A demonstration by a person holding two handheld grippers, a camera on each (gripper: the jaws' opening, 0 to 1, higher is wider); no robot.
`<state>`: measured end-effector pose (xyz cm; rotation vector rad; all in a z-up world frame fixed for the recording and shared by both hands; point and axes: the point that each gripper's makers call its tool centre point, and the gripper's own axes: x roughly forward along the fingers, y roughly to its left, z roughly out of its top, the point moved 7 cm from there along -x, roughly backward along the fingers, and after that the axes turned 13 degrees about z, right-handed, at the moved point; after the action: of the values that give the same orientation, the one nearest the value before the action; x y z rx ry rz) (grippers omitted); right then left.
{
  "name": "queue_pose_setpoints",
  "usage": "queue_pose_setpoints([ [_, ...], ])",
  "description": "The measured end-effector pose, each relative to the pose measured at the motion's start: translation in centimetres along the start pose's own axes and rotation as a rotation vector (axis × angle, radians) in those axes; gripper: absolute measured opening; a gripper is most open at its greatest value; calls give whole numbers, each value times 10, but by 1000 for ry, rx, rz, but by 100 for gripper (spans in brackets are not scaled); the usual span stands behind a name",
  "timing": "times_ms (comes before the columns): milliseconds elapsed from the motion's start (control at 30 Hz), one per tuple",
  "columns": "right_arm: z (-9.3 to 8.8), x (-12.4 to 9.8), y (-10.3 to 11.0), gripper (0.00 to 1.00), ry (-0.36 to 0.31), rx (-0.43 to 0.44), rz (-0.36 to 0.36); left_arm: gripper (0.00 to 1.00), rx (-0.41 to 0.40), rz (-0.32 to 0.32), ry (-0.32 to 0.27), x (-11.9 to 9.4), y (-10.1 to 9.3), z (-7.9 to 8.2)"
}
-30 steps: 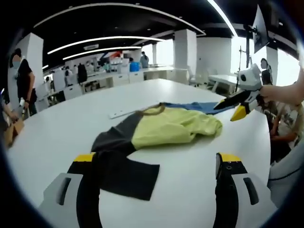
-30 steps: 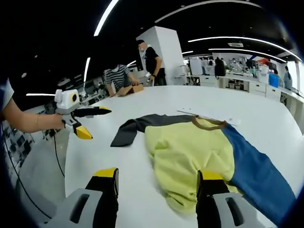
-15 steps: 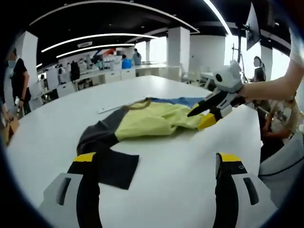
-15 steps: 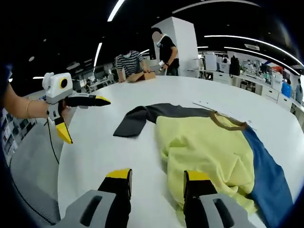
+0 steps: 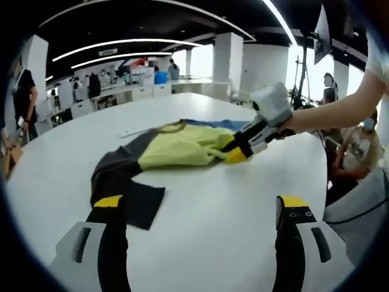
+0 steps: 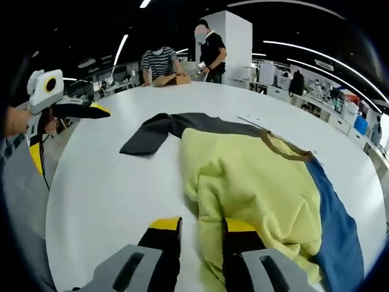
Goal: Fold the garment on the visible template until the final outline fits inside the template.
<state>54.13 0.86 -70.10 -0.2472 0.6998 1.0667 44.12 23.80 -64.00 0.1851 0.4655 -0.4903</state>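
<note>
The garment (image 6: 255, 182) lay bunched on the white counter (image 6: 103, 201), a yellow body with a dark grey sleeve (image 6: 149, 134) thrown out to one side, a blue sleeve (image 6: 340, 237) along the other edge and a tan collar (image 6: 285, 149) near the far side. No template outline could be made out on the counter; a thin white strip (image 5: 135, 131) lay just beyond the collar. In the right gripper view the right tongs (image 6: 200, 228) were down at the near yellow hem, jaws drawn almost together with a fold of fabric apparently between them; whether the cloth was truly pinched could not be told. The left gripper view showed those tongs touching the yellow edge on the blue-sleeve side. The left tongs (image 5: 200, 210) stood wide open and holding nothing, hovering above the counter near the dark sleeve's end but apart from it. Judged risk: the right tongs sat on a crumpled, layered edge, so a lift from here might catch only the top layer, or slip off, and drag the heap rather than fold it. With the grey sleeve unheld, a pull could also slide the whole garment across the smooth counter. People stood (image 6: 209, 48) at the far side.
</note>
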Motion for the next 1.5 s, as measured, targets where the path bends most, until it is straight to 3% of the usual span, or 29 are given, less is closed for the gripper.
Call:
queue_pose_setpoints([
  [133, -6, 5, -4, 15, 45, -18, -30, 99, -13, 5, 1, -2, -1, -1],
  [200, -6, 4, -8, 9, 41, -8, -65, 98, -14, 4, 6, -5, -3, -2],
  [333, -6, 3, -12, 2, 36, 4, -71, 98, 1, 0, 15, -9, -7, -6],
  [467, -5, 0, -13, 0, 28, 26, -64, 97, -13, 0, 16, -9, -9, -7],
  [700, 20, -25, -5, 0, -21, -24, -51, 95, -4, -6, 9, -9, -10, -5],
  [900, 41, -48, -13, 0, -76, -2, -57, 93, -2, -15, 12, -9, -14, -5],
  [1233, 58, -61, -46, 0, -146, 73, -125, 89, 14, -26, 29, -6, -16, -7],
  [1367, 55, -56, -64, 0, -176, 171, -141, 88, 14, -25, 37, -3, -16, -7],
  [1500, 50, -47, -78, 0, -163, 202, -147, 86, 11, -27, 39, 0, -15, -7],
])
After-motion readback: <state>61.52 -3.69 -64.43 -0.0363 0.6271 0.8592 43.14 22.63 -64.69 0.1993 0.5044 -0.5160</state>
